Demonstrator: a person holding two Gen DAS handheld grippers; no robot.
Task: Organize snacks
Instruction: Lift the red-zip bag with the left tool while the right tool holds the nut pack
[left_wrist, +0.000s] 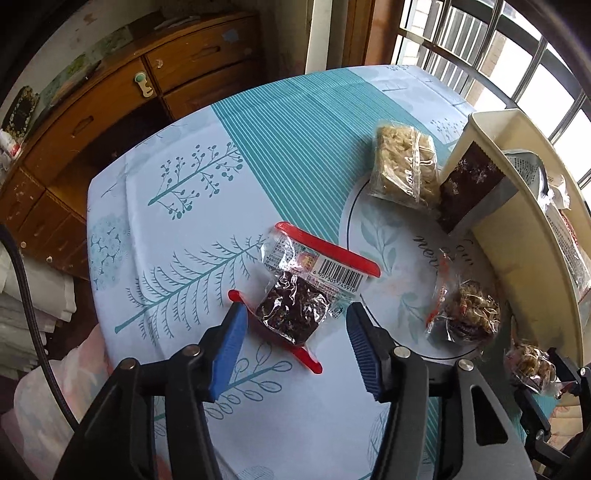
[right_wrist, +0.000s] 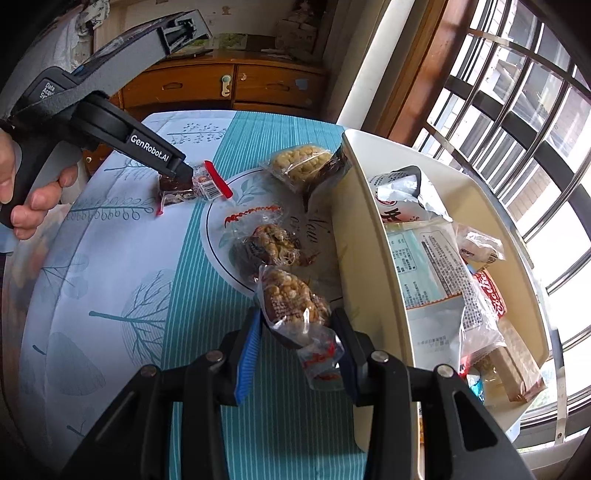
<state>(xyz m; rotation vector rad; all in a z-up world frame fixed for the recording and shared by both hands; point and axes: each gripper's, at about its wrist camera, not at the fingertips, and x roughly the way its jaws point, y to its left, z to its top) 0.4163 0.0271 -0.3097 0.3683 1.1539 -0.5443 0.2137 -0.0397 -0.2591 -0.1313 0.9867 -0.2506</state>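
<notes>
Nearest to us, our left gripper (left_wrist: 295, 334) stands with its blue pads spread, touching nothing; the dark red-edged packet (left_wrist: 295, 295) lies flat on the bench (left_wrist: 177, 236) between and just ahead of them, released. No earlier view lets us speak of more. Our right gripper (right_wrist: 297, 332) is clenched on a clear-wrapped nut cluster packet (right_wrist: 295, 299), lifted off the cloth, its twisted tail hanging between the pads.

Beyond that, a second nut cluster packet (right_wrist: 273, 243) rests on the round printed motif of the cloth, near the cream tray (right_wrist: 354, 229). Farther on, a pale puffed-rice packet (left_wrist: 404, 171) lies beside a dark brown sachet (left_wrist: 469, 184) that leans against the tray's near wall. The tray itself runs along the bench's window side and holds several bags.

Open cloth stretches to the left of the packets, out to the bench's left edge; on the right, the tray wall closes off the space. Past the far edge we see a wooden dresser (left_wrist: 155, 81).
</notes>
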